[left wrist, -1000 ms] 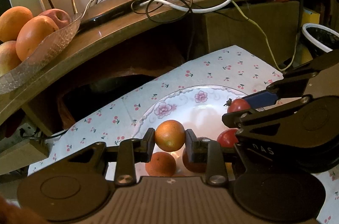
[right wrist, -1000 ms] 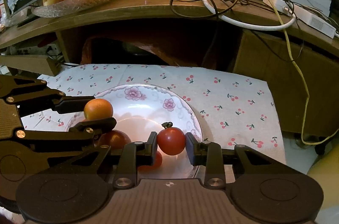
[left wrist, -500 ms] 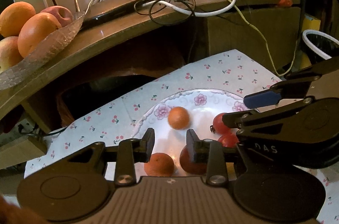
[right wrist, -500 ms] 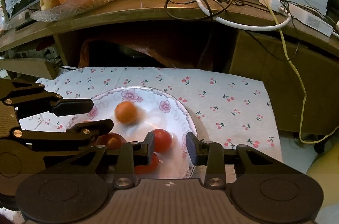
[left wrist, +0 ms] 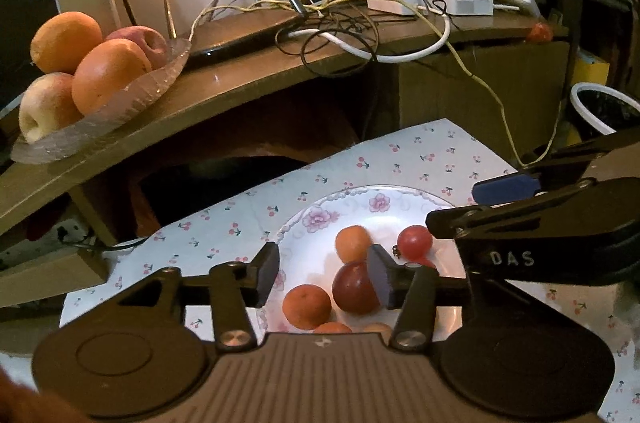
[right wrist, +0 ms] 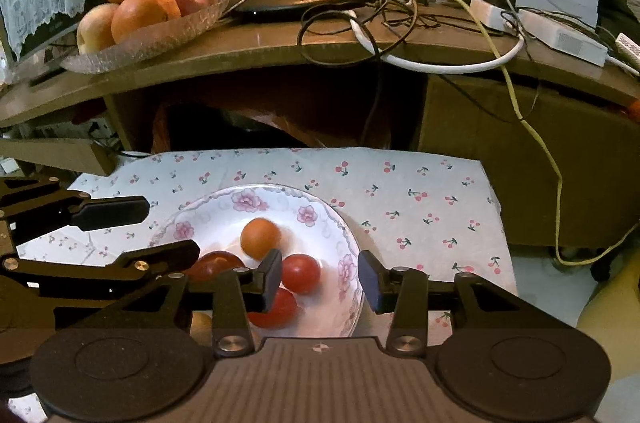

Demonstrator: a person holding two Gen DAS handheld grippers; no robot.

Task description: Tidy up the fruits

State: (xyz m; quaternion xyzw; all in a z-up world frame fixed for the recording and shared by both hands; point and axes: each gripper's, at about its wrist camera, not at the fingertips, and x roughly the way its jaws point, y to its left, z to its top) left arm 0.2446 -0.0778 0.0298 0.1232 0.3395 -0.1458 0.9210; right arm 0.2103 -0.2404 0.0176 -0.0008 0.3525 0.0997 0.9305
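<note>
Fruits [right wrist: 260, 238] gathered on the plate [right wrist: 344, 223]; both claws empty.
Left gripper [left wrist: 324, 273] and right gripper [right wrist: 316, 277] hang over the plate's near rim, jaws opening with nothing pinched; small oranges and tomatoes [right wrist: 301, 273] lie inside, so sorting looks largely done, though the bowl [right wrist: 160, 39] at the shelf's left end holds other fruit.

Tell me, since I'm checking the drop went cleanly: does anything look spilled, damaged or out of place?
Nothing stands out. The small oranges and red tomatoes all lie inside the white floral plate, none on the cherry-print cloth.
</note>
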